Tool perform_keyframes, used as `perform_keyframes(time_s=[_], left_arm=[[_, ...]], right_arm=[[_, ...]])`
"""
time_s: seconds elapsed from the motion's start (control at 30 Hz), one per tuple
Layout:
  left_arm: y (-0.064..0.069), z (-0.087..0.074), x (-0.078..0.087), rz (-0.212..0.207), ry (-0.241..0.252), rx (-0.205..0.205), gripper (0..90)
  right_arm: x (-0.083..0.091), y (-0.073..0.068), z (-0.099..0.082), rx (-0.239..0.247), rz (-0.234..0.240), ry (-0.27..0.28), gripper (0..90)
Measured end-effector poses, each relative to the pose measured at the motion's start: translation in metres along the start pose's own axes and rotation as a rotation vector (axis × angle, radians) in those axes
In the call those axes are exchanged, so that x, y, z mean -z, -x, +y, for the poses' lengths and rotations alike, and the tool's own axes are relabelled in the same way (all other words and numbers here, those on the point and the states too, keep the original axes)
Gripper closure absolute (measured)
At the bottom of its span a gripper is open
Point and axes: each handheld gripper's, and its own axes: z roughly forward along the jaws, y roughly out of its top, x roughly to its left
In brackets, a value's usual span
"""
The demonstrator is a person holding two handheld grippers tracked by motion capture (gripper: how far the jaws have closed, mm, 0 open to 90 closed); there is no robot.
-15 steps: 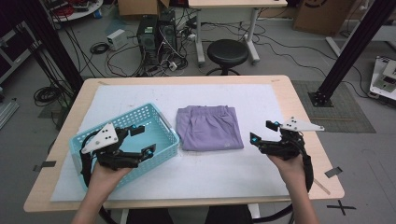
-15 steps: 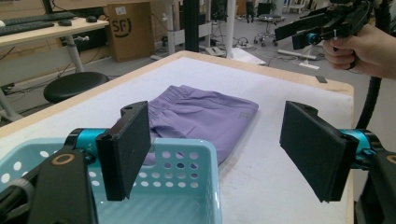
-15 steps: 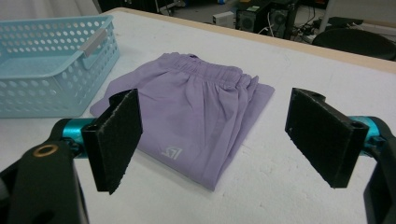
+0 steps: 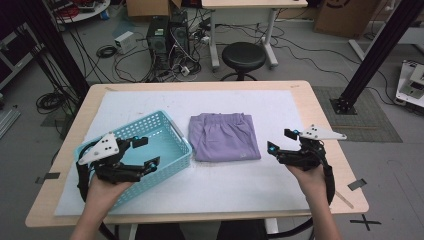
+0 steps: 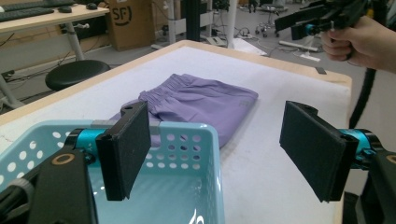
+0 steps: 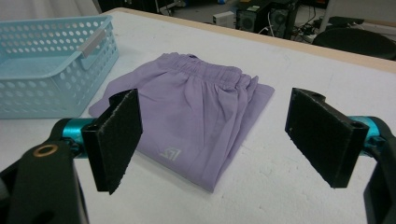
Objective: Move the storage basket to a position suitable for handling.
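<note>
We hold our left gripper [image 4: 147, 152] above the near part of the light blue basket [image 4: 172, 131], its jaws spread wide with nothing between them; in the left gripper view [image 5: 215, 154] the pads [image 5: 128, 149] frame the basket's [image 5: 205, 135] rim and open air. Our right gripper [image 4: 280, 141] hovers just to the right of the folded purple shorts [image 4: 224, 136], its jaws equally wide apart and empty, and in the right gripper view [image 6: 219, 140] the fingers [image 6: 116, 137] bracket the shorts [image 6: 187, 107] without touching them. The shorts lie flat on the white mat [image 4: 280, 105], waistband toward the far side, their left edge just beside the basket's right wall. A small pale logo [image 6: 167, 152] sits on the shorts' near corner. The basket stands left of the shorts, turned at a slant to them. The mat under the shorts covers most of the wooden table [image 4: 320, 100]. Beyond the table, behind the shorts, stands a black round stool [image 4: 243, 56].
</note>
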Motion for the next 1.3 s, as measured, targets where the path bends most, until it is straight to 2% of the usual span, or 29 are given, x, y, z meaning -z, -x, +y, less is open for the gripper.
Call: perform_keyframes(time_s=[0.13,0.17,0.2,0.23,0.27,0.3,0.37,0.4,0.43,0.47,0.63,0.83,0.9,1.03,1.07,1.13,1.3], left_arm=[[0.003,-0.009,0.024,0.004,-0.018,-0.008,24.6],[0.003,-0.009,0.024,0.004,-0.018,-0.008,24.6],[0.004,-0.012,0.029,0.009,-0.016,-0.008,24.6],[0.005,-0.017,0.042,0.019,-0.007,-0.013,24.6],[0.005,-0.017,0.042,0.019,-0.007,-0.013,24.6],[0.005,-0.019,0.049,0.025,0.0,-0.014,24.6],[0.001,-0.027,0.069,0.043,0.011,0.004,24.6],[0.001,-0.027,0.069,0.043,0.011,0.004,24.6],[-0.002,-0.034,0.082,0.058,0.018,0.011,24.6],[-0.002,-0.034,0.082,0.058,0.018,0.011,24.6],[-0.013,-0.056,0.114,0.075,0.003,0.025,24.6],[-0.006,-0.074,0.125,0.038,-0.043,0.002,24.6],[-0.005,-0.077,0.127,0.043,-0.044,-0.001,24.6],[-0.003,-0.091,0.137,0.081,-0.03,0.019,24.6],[-0.003,-0.1,0.142,0.104,-0.027,0.031,24.6],[-0.001,-0.109,0.144,0.124,-0.029,0.031,24.6],[0.007,-0.115,0.139,0.123,-0.045,-0.036,24.5]], right_arm=[[0.001,0.001,0.0,0.0,-0.002,0.003,19.4],[0.001,0.001,0.0,0.0,-0.002,0.003,19.4],[0.002,0.001,0.0,-0.003,-0.003,0.004,19.4],[0.002,0.002,-0.001,-0.004,-0.002,0.006,19.4],[0.002,0.002,-0.001,-0.004,-0.002,0.006,19.4],[0.002,0.002,-0.002,-0.009,-0.002,0.003,19.4],[0.001,0.003,-0.002,-0.012,-0.001,0.0,19.4],[0.001,0.003,-0.002,-0.012,-0.002,0.001,19.4],[0.0,0.003,-0.002,-0.011,-0.003,0.002,19.4],[0.0,0.003,-0.002,-0.011,-0.003,0.002,19.4],[-0.002,0.003,-0.001,-0.01,-0.002,-0.001,19.4],[-0.006,0.002,-0.001,-0.005,0.004,-0.005,19.4],[-0.006,0.001,-0.001,-0.005,0.004,-0.007,19.4],[-0.007,0.001,-0.002,-0.009,0.005,-0.008,19.4],[-0.007,0.002,-0.002,-0.01,0.006,-0.006,19.4],[-0.007,0.002,-0.002,-0.014,0.005,-0.008,19.4],[-0.008,0.003,-0.003,-0.019,0.006,-0.009,19.4]])
